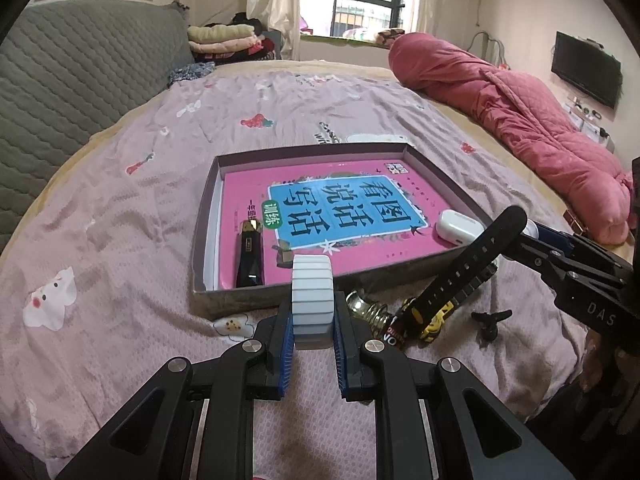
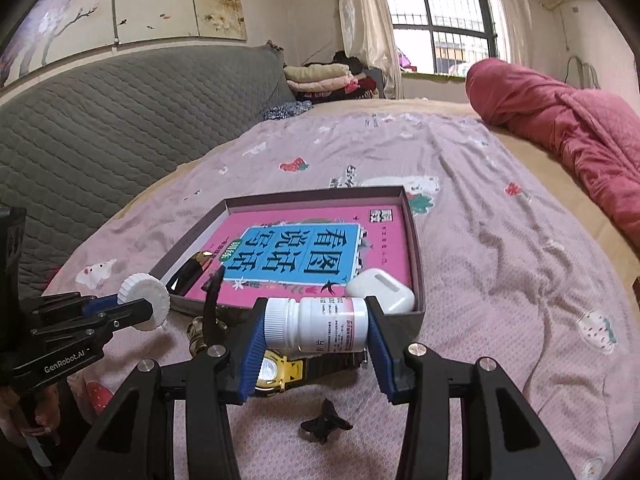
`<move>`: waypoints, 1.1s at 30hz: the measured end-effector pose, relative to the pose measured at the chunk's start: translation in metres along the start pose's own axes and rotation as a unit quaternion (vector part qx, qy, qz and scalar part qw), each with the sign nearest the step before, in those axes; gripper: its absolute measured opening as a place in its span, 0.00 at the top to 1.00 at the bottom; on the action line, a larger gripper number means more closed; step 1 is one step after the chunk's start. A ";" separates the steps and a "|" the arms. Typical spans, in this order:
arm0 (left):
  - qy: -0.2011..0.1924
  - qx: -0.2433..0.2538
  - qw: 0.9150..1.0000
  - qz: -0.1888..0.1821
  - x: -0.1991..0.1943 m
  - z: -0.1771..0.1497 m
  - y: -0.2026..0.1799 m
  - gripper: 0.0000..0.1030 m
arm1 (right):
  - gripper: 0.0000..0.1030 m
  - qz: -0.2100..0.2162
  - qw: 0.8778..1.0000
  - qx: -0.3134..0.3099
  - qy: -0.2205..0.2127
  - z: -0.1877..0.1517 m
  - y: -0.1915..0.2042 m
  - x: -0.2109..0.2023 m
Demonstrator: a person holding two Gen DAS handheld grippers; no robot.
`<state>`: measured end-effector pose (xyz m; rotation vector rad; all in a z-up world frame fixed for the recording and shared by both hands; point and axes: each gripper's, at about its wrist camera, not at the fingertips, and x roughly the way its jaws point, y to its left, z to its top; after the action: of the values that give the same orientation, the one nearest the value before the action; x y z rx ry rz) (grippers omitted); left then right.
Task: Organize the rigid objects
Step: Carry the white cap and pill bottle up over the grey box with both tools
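Just short of the shallow box (image 1: 448,184), my left gripper (image 1: 313,322) clamped a ribbed white cap (image 1: 312,296) and my right gripper (image 2: 316,330) a pill bottle (image 2: 320,322); next, I judged, both needed lifting over the near rim onto the bare pink book (image 2: 392,228) between earbud case (image 2: 380,290) and lighter (image 1: 249,254)

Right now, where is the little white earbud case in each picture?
Left wrist view: earbud case lies at the box's near right corner, on the pink book.
Right wrist view: earbud case sits just behind the held pill bottle.
Shared landmark: the pink book.
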<state>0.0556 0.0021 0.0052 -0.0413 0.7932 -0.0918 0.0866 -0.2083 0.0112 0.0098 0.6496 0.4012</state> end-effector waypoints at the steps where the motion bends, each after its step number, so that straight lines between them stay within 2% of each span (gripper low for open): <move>1: -0.001 0.000 1.000 0.003 -0.001 0.001 0.000 0.83 | 0.55 -0.003 1.000 -0.004 -0.004 0.001 0.002 -0.001; 11: -0.007 -0.014 1.000 0.005 0.002 0.017 0.001 0.83 | 0.55 -0.018 1.000 0.008 -0.024 0.011 -0.003 -0.002; 16: -0.011 -0.007 1.000 0.009 0.004 0.023 -0.002 0.83 | 0.55 -0.032 0.999 -0.007 -0.034 0.016 -0.002 0.000; 33: -0.016 -0.022 1.000 0.014 0.025 0.042 0.003 0.83 | 0.55 -0.050 0.998 -0.012 -0.045 0.027 -0.008 0.013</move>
<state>0.1031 0.0027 0.0169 -0.0728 0.7642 -0.0470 0.1150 -0.2081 0.0235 -0.0264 0.5533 0.3105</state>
